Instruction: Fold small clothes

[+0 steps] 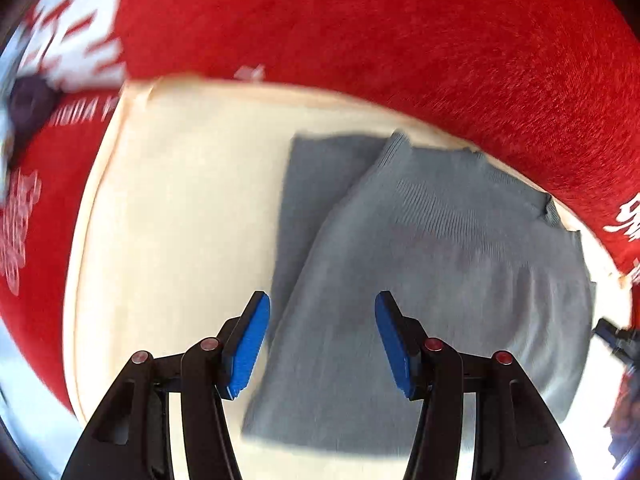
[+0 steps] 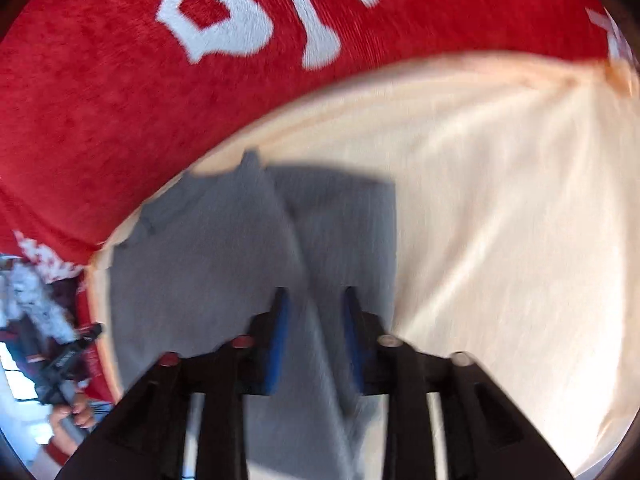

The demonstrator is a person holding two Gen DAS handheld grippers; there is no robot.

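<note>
Red blanket point(image 1: 400, 32) with white lettering covers the whole surface. On it, a cream cloth point(image 1: 180, 208) spread flat, with faint creases fanning toward one corner in the right wrist view.

On the cream cloth lies the grey garment point(image 1: 440, 260), a fine-ribbed knit, near the cloth's far edge. It is already doubled: one panel lies slantwise over a darker under-layer point(image 1: 320, 168) that sticks out at the far side. A short tab or cuff pokes up at the far edge point(image 2: 250, 160). Both views are motion-blurred, so finer seams can't be read.

Left gripper point(image 1: 322, 336): blue pads spread well apart, nothing between them, hanging above the garment's near edge. Right gripper point(image 2: 316, 336): pads parted by a narrower gap, poised over the diagonal fold line; the knit shows through the gap, and no pinch is visible. A person's hand point(image 2: 74, 412) shows small at the rim of the right view.

Judgement on handling: light, limp, stretchy; it will sag and drag rather than hold shape. Not fragile, not slippery, though layers may slide on each other. Best taken at edges or corners, pinching both layers together, one gripper per corner, lifted low so the fold does not spill open.
</note>
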